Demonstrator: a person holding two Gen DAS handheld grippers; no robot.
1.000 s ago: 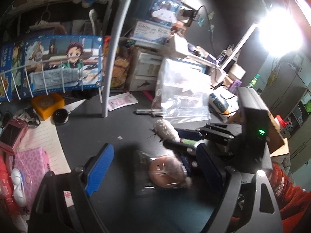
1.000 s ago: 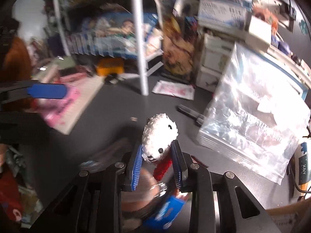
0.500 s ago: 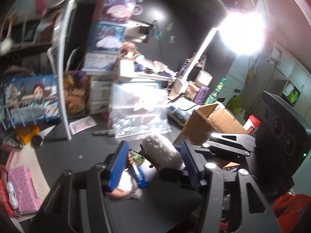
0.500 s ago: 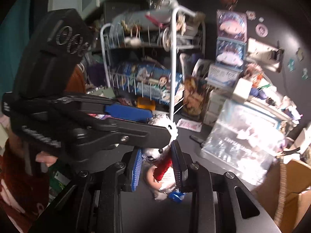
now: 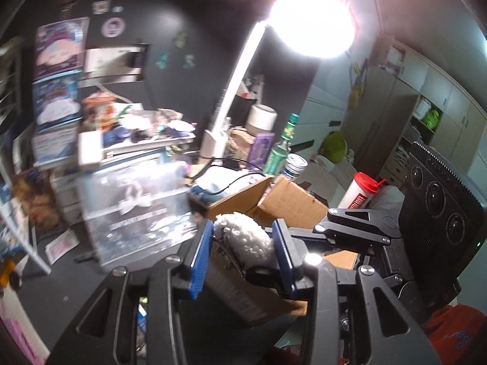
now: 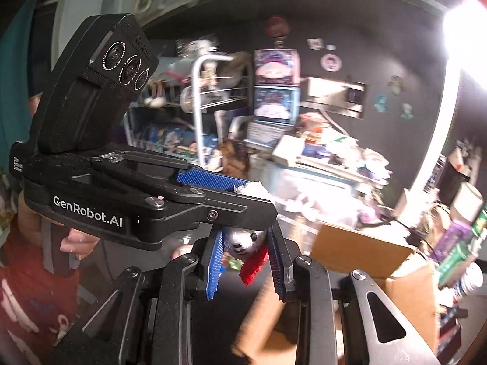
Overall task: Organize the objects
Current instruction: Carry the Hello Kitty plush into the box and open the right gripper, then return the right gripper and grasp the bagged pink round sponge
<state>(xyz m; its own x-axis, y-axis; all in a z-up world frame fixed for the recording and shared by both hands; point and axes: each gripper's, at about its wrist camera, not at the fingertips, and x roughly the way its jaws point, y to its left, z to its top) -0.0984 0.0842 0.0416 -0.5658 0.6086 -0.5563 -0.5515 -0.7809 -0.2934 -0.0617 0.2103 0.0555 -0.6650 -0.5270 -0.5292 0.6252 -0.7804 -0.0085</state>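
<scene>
Left wrist view: my left claw (image 5: 240, 255) has its blue-padded jaws closing on the fuzzy white plush toy (image 5: 243, 240), which sits between them with its woolly back turned up toward the lens. The pads lie against the toy's sides, and a black finger of my right claw (image 5: 307, 249) reaches in from the right and presses the same toy. The toy is lifted clear of the dark surface (image 5: 76, 286) and hangs in front of the open brown cardboard box (image 5: 289, 200). Past the box stand a green glass bottle (image 5: 281, 149) and a white tube with a red lid (image 5: 359, 191). A clear zip-top plastic bag (image 5: 137, 203) leans upright to the left, blurred. A bright lamp on a white arm (image 5: 310, 21) glares above.

Right wrist view: my right claw (image 6: 246, 261) is nearly shut on the toy (image 6: 243, 238); I see its small white face with dark eyes and a red scarf (image 6: 254, 266) hanging below, pinched between the blue pads. My left claw (image 6: 225, 188) crosses the frame from the left, above the toy, with white fluff showing at its tip. A hand (image 6: 76, 240) grips that claw's handle, with a red sleeve (image 6: 30, 289) below. The cardboard box (image 6: 365, 252) lies just beyond and to the right of the toy, its flaps open. A white wire rack (image 6: 207, 103) stands further back against the dark wall.
</scene>
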